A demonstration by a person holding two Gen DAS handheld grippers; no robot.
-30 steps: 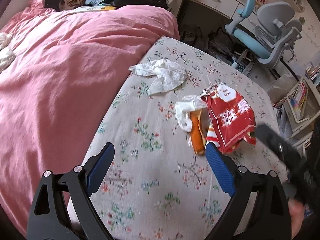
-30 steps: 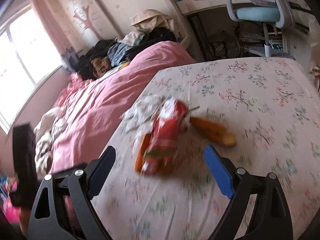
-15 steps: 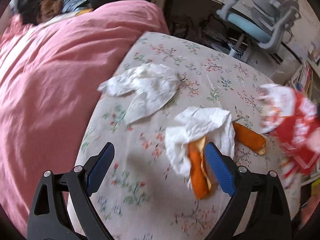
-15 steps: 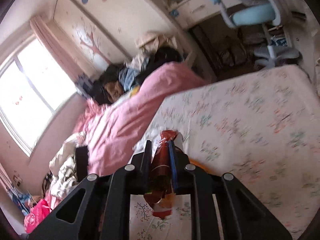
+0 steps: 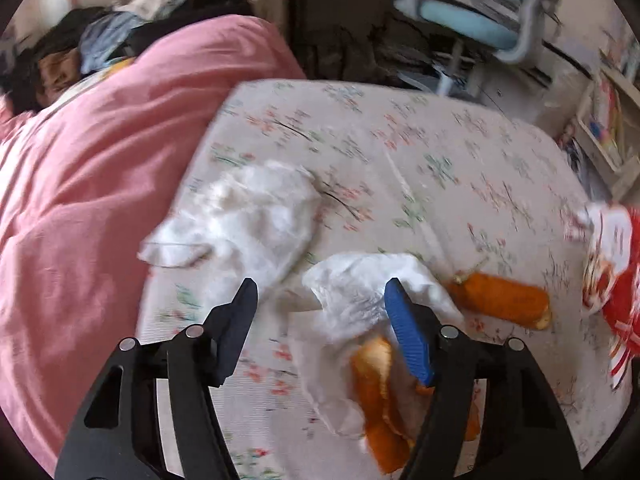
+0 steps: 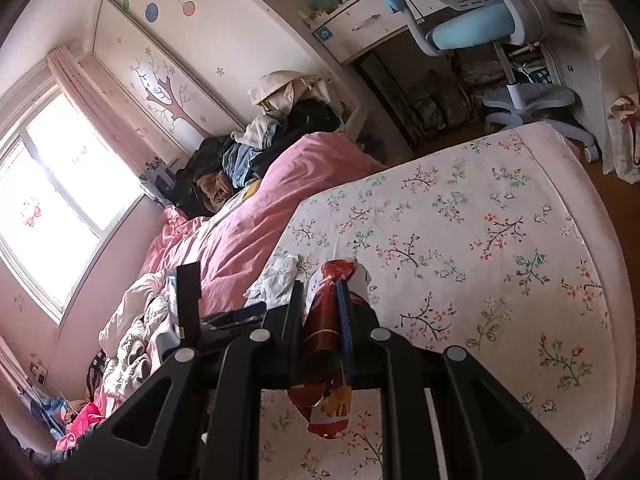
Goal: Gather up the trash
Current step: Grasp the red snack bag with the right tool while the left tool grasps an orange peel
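Observation:
My right gripper (image 6: 320, 296) is shut on a red snack wrapper (image 6: 324, 332) and holds it above the floral sheet; the wrapper also shows at the right edge of the left wrist view (image 5: 612, 268). My left gripper (image 5: 320, 300) is open, its jaws partly narrowed, low over a crumpled white tissue (image 5: 360, 292) that lies on orange peel (image 5: 376, 396). A second orange piece (image 5: 504, 300) lies to the right. A larger white tissue (image 5: 248, 220) lies to the upper left, also in the right wrist view (image 6: 276, 276).
A pink duvet (image 5: 100, 184) covers the left side of the bed; the floral sheet (image 6: 500, 240) covers the rest. Clothes (image 6: 248, 156) are piled at the bed head. A blue desk chair (image 6: 480, 28) and desk stand beyond the bed.
My right gripper closed on the red wrapper and lifted it off the bed. My left gripper moved forward over the tissue and orange peel, and its jaws narrowed.

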